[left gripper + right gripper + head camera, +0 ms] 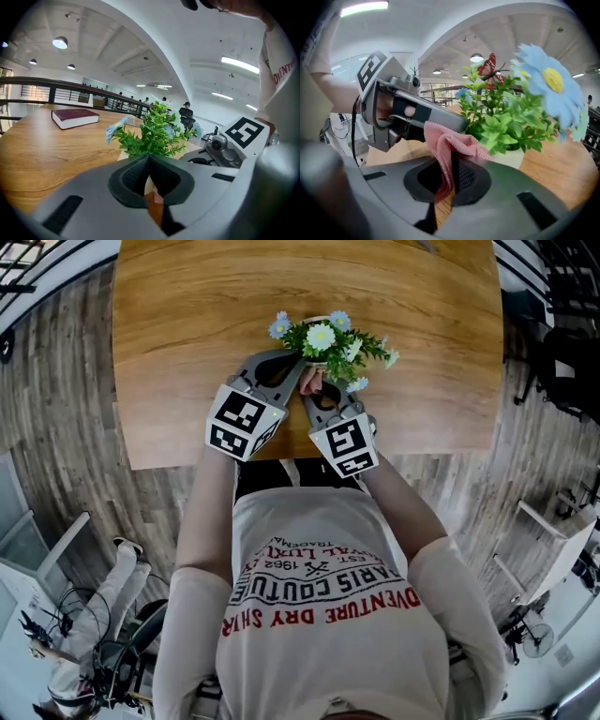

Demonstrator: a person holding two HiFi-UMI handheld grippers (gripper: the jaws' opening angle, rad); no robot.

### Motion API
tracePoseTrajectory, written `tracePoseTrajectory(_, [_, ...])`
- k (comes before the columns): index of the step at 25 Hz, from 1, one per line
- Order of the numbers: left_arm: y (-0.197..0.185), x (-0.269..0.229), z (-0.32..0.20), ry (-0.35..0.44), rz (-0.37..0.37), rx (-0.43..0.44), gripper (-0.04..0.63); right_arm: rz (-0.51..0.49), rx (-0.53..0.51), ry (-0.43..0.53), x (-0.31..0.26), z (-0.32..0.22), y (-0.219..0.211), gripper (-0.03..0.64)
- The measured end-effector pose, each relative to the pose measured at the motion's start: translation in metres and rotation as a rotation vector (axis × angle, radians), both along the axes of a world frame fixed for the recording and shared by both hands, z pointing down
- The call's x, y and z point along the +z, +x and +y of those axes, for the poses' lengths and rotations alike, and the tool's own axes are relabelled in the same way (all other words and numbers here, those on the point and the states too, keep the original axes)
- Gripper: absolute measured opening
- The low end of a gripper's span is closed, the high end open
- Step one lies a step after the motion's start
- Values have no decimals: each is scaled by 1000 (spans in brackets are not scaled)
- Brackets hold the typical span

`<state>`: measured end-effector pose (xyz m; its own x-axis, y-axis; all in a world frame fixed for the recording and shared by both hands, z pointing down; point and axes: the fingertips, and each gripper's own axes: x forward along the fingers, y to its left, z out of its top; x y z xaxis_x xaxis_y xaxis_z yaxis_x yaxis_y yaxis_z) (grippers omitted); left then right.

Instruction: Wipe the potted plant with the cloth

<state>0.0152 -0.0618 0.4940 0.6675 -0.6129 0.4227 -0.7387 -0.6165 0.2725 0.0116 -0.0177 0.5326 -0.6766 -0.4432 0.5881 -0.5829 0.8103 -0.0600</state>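
1. While a person in a pale printed T-shirt (319, 615) stands at the near edge of a brown wooden table (187, 334), both hand-held grippers point at a small artificial potted plant with green leaves and blue and white daisy flowers in a pale pot (328, 348).
2. This potted plant stands on the table close to the person, about midway along the near edge.
3. Left grey two-jaw gripper (149, 159): its jaws are pressed together with nothing between them. The tips sit low against the near side of the foliage, in front of the pale pot. Whether they touch the leaves cannot be told.
4. Right grey two-jaw gripper (451, 176): its jaws are clamped on a small pink cloth with a zigzag-cut edge (450, 143). The cloth bunches up above the tips in loose folds.
5. In the right gripper view, the cloth sits just beside the plant's lower leaves, with the left gripper close alongside it.
6. A red toy butterfly (490, 68) perches at the top of the plant.
7. A closed maroon hardback book (75, 117) lies flat on the table, well beyond the plant.
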Motion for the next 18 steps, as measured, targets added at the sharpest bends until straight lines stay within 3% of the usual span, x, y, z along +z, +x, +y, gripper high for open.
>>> tracePoseTrajectory(7, [1, 3, 1, 4, 29, 46, 15, -53, 79, -29, -8, 4, -13, 35])
tracePoseTrajectory(11, [1, -15, 10, 80, 42, 80, 15, -41, 146, -29, -15, 9, -1, 35])
tracePoseTrajectory(18, [-61, -64, 22, 210, -32, -25, 15, -52, 183, 56, -62, 11, -16, 35])
